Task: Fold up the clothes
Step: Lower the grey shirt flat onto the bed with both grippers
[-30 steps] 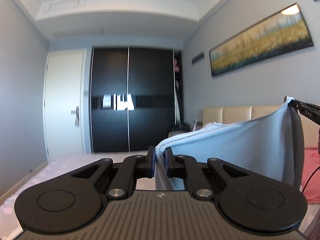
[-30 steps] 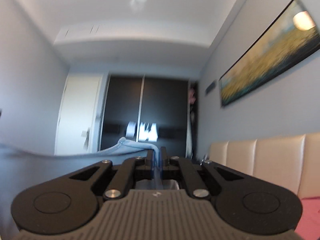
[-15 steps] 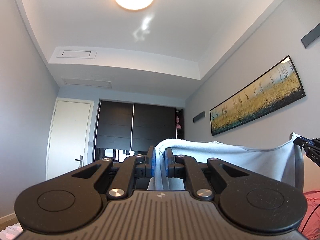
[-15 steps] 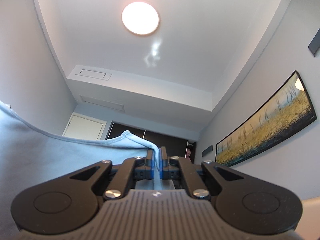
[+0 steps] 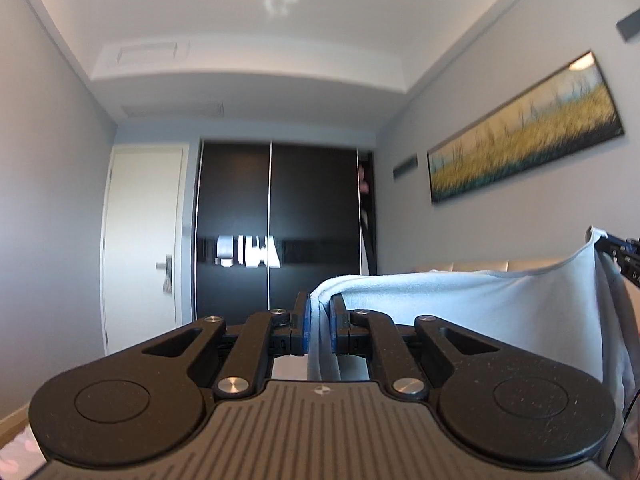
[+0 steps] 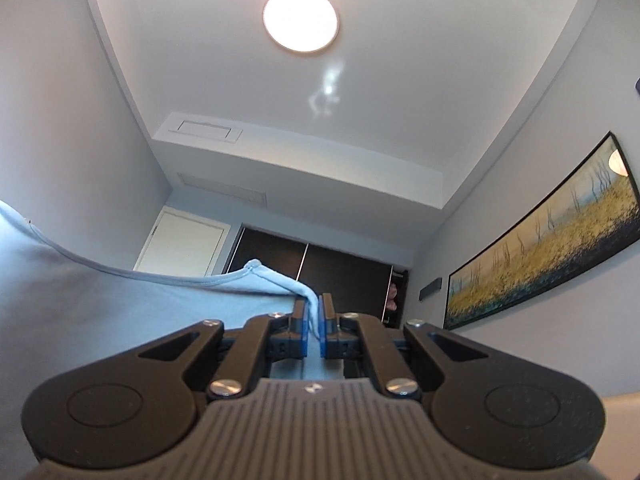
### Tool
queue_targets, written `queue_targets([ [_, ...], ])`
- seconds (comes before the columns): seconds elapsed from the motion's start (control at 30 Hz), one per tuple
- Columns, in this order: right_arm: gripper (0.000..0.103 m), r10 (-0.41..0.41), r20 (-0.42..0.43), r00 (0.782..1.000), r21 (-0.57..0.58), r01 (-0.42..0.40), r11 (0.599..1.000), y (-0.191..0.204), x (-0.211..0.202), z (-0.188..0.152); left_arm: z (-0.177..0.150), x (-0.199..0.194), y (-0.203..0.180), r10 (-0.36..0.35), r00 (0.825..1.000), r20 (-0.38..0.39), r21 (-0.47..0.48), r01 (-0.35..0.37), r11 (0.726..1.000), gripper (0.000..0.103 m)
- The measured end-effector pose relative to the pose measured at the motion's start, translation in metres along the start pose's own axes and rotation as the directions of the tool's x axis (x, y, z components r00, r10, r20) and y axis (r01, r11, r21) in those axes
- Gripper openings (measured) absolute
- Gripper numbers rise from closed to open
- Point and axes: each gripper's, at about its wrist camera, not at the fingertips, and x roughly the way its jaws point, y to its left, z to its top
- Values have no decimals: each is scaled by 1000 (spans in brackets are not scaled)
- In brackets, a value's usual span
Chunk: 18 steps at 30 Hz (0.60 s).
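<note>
A light blue garment (image 5: 480,312) hangs stretched in the air between my two grippers. My left gripper (image 5: 319,320) is shut on one top corner of it; the cloth runs right to the other gripper's tip (image 5: 624,252) at the frame edge. In the right wrist view my right gripper (image 6: 314,324) is shut on the other corner, and the light blue garment (image 6: 100,312) spreads to the left with its hemmed edge on top. Both grippers point up toward the far wall and ceiling. The garment's lower part is hidden.
A dark sliding wardrobe (image 5: 276,232) and a white door (image 5: 144,240) stand at the far wall. A long framed painting (image 5: 524,132) hangs on the right wall above a beige headboard (image 5: 532,266). A round ceiling lamp (image 6: 300,20) is overhead. A patterned bed cover (image 5: 16,448) shows at bottom left.
Both grippers tilted up toward the ceiling half a second ago with the garment lifted; now the left has tipped back down toward the wardrobe. Both stay shut on the garment.
</note>
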Motion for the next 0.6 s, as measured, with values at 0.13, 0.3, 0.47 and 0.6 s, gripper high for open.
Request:
queue_targets([
  [0.13,6,25,-114,993,6,-25,1000,5,38,-43,-39,59,10,1,989,-150,9,1,1000,7],
  [0.3,6,85,-267,960,35,-79,996,17,90,-109,-90,138,23,26,955,-296,47,-13,999,7],
  [0.47,6,105,-401,910,25,-104,994,42,149,-177,-127,209,39,58,908,-416,70,-32,997,7],
  [0.6,6,93,-489,867,20,-96,995,58,196,-230,-162,262,54,85,866,-493,84,-50,995,7],
])
